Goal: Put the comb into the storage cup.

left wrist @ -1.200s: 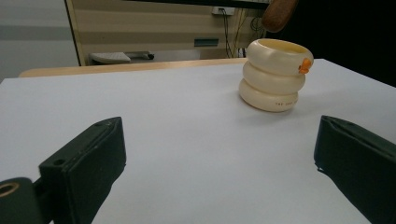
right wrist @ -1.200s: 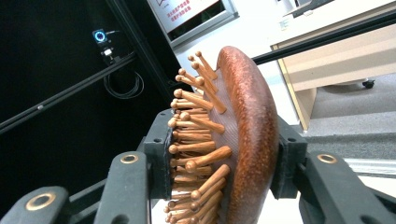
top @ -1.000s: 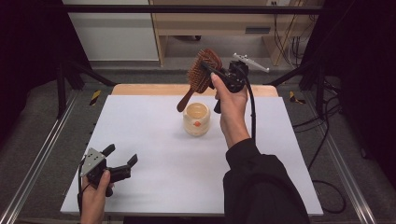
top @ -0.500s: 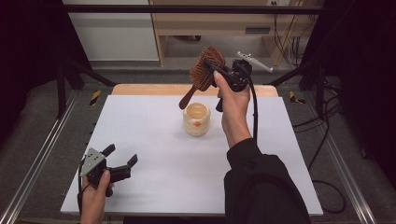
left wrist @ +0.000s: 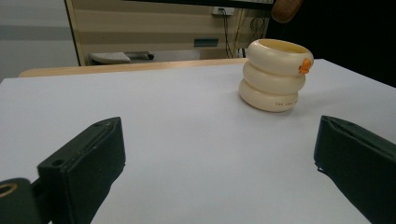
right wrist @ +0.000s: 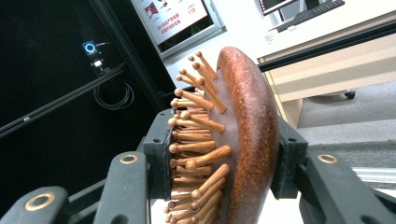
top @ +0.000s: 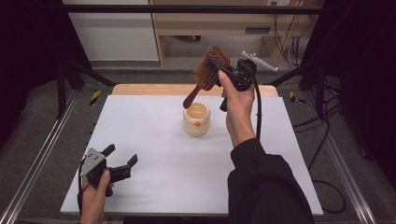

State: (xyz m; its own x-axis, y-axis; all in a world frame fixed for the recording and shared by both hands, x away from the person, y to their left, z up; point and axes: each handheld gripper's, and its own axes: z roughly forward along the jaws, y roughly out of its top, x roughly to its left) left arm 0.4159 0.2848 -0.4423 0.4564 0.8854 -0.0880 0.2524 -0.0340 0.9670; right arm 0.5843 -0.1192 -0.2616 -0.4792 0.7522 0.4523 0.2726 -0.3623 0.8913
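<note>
Legible markings, as recorded:

1. Cream, three-ringed stacked cup, standing on the white table: a short line of small dark lettering ran along its lowest ring in the left gripper view; it was too small to read.

2. Wall-mounted poster or screen with a red-and-white panel, seen in the background of the right gripper view: it carried a figure that possibly read "119" in red, beside a small red emblem and lines of fine print that could not be made out.

No other text was legible.
</note>
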